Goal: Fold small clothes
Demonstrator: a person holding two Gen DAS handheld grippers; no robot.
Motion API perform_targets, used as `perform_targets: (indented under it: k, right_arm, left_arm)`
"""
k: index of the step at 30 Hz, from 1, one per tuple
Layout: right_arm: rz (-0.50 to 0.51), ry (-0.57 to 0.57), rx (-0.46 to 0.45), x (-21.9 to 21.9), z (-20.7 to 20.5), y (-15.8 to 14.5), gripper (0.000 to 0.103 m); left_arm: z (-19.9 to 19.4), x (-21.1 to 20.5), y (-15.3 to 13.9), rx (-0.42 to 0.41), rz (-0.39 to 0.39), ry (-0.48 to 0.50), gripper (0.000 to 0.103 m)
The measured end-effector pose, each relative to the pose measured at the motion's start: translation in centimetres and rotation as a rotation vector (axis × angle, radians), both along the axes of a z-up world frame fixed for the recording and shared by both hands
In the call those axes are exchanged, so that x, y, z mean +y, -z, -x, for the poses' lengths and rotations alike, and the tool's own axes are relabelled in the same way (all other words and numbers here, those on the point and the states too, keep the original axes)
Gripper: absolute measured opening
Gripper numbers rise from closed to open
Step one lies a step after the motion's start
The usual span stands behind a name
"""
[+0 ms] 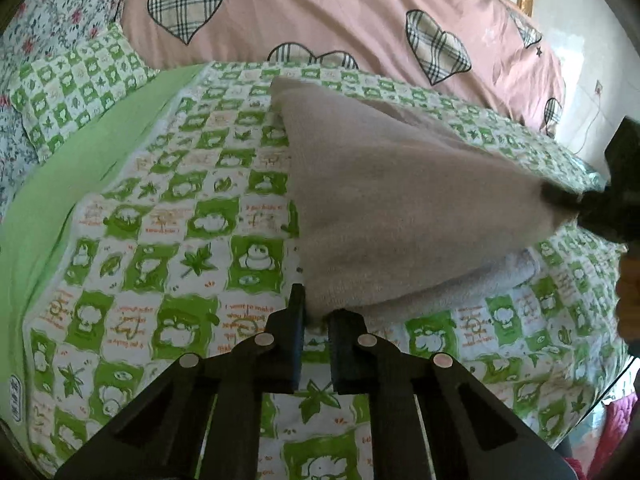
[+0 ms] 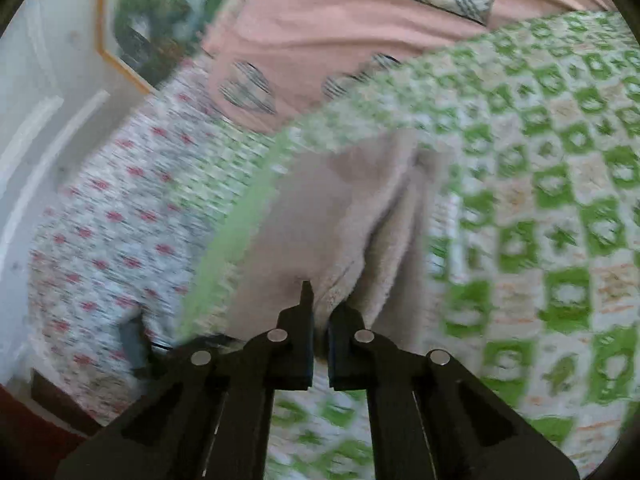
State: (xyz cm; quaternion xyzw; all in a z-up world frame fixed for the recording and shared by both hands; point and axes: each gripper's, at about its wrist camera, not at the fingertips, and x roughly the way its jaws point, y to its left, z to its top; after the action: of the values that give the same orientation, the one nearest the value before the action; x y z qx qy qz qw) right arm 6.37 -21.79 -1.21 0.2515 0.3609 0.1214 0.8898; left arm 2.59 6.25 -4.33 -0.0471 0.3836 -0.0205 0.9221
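A small beige fleecy garment [image 1: 384, 204] lies on a green-and-white checked bedcover [image 1: 172, 240], its near part lifted off the cover. My left gripper [image 1: 318, 316] is shut on the garment's near corner, cloth pinched between the black fingers. At the right edge of the left wrist view, the right gripper [image 1: 560, 200] grips the garment's other raised corner. In the blurred right wrist view the same garment [image 2: 320, 220] hangs in soft folds ahead of my right gripper [image 2: 320, 316], which is shut on its edge.
A pink quilt with plaid hearts [image 1: 328, 12] lies bunched at the far side of the bed. A checked pillow [image 1: 80, 84] and a floral sheet [image 1: 36, 20] lie far left. A gold-framed picture [image 2: 148, 20] hangs on the white wall. A hand [image 1: 628, 292] shows at the right edge.
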Motion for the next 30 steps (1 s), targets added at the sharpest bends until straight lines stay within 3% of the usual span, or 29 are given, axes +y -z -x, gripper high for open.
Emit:
perform_targets:
  k: [3,5,10,12,16,18,20,25,30]
  right_arm:
    - [0.125,0.002,0.094,1.3,-0.3,2.5,0.005]
    - [0.138,0.010,0.119,1.5,-0.4,3.6,0.005]
    - [0.219,0.001,0.144,1.7,-0.7,3.8,0.005]
    - [0.242,-0.004,0.150,1.8,-0.6,3.7,0.005]
    - [0.209,-0.005,0.171,1.4,-0.3,3.0,0.011]
    - [0.145,0.015,0.142,0.5,-0.2,1.6,0.022]
    - [0.112,0.043,0.088,-0.4,-0.5,0.1,0.040]
    - [0.024,0.100,0.015,-2.6,-5.0,-2.2,0.041]
    - [0.002,0.124,0.091,-2.9,-10.5,-0.8,0.041]
  left_arm:
    - [0.1,0.8,0.4,0.016,0.060,-0.012,0.008]
    - [0.1,1.2,0.5,0.027,0.085,-0.011,0.008]
    - [0.6,1.8,1.0,0.062,0.102,-0.003,0.008]
    - [1.1,2.5,1.0,0.076,0.149,0.012,0.008]
    - [2.3,4.1,-1.2,0.014,0.221,0.049,0.012]
    - [2.0,4.6,-2.7,-0.021,0.227,0.067,0.017]
    - [0.9,4.7,-3.9,-0.045,0.232,0.079,0.020]
    - [-3.4,4.2,-5.5,-0.088,0.269,0.121,0.025]
    - [-7.8,3.5,-5.4,-0.088,0.332,0.165,0.028]
